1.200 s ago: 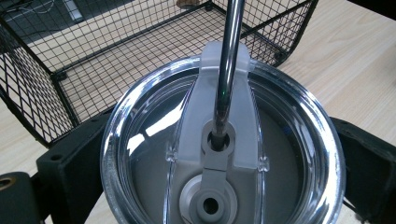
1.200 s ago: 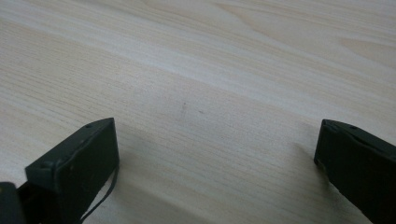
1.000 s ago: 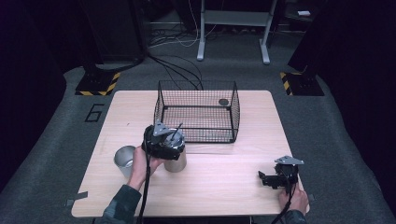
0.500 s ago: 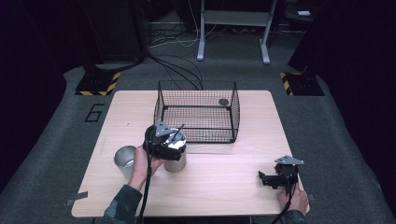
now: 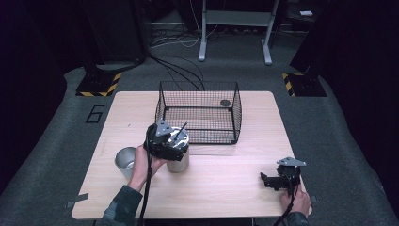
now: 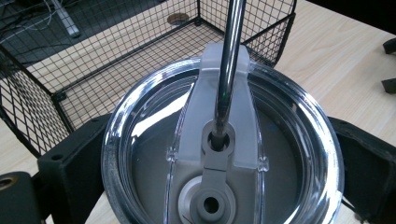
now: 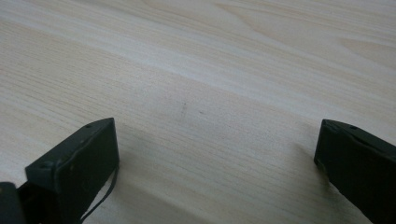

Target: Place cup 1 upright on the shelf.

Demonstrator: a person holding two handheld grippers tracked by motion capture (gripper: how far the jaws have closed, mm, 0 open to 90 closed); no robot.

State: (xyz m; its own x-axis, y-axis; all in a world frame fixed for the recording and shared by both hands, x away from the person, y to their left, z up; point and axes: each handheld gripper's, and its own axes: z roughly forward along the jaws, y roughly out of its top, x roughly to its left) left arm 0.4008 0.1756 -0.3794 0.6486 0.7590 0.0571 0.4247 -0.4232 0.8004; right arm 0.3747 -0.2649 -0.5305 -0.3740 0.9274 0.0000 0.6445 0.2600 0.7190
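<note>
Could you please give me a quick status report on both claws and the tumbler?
Left claw around lidded tumbler, straw upright. Right claw open, idle on table. Wire basket just behind tumbler.

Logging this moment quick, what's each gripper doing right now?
Left gripper: jaws either side of the lidded tumbler, apparently shut on it.
Right gripper: open, holding nothing, over the table.

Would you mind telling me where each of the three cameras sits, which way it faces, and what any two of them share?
High view: above the person's side, facing forward and down on the table; both forearms, the left gripper and the right gripper show.
Left gripper view: on the left gripper, looking down on the tumbler lid and its metal straw, its black fingers at either side.
Right gripper view: on the right gripper, facing bare tabletop between its spread fingers.
Shared: the wire basket appears in the high and left gripper views.
</note>
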